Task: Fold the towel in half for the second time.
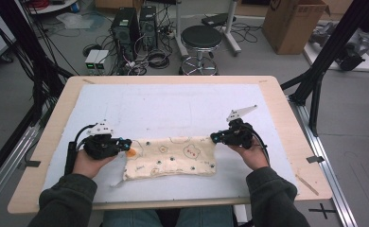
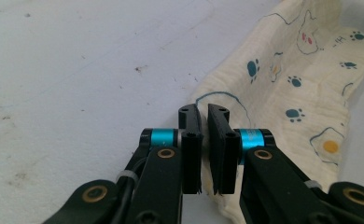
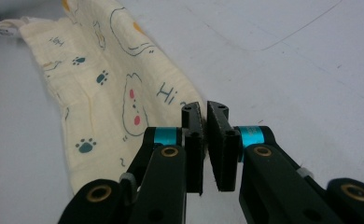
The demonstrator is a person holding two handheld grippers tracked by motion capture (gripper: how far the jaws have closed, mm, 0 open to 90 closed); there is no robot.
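Note:
A cream cloth (image 1: 173, 158) printed with bears, paw prints and eggs lies folded in a long strip on the white mat (image 1: 173, 104), near the table's front. My left gripper (image 1: 127, 143) is at the strip's far left corner and my right gripper (image 1: 214, 137) at its far right corner. In the left gripper view the jaws (image 2: 203, 112) stand almost together on the edge of the cloth (image 2: 301, 70). In the right gripper view the jaws (image 3: 204, 109) pinch the corner of the cloth (image 3: 105, 88) beside the "Hi" print. A white label (image 3: 5, 28) shows at the cloth's far end.
The mat covers most of a wooden table (image 1: 55, 118). A thin wooden stick (image 1: 307, 184) lies on the bare wood at the front right. Beyond the far edge stand a black stool (image 1: 201, 38), computer towers (image 1: 126, 26) and a cardboard box (image 1: 294, 23).

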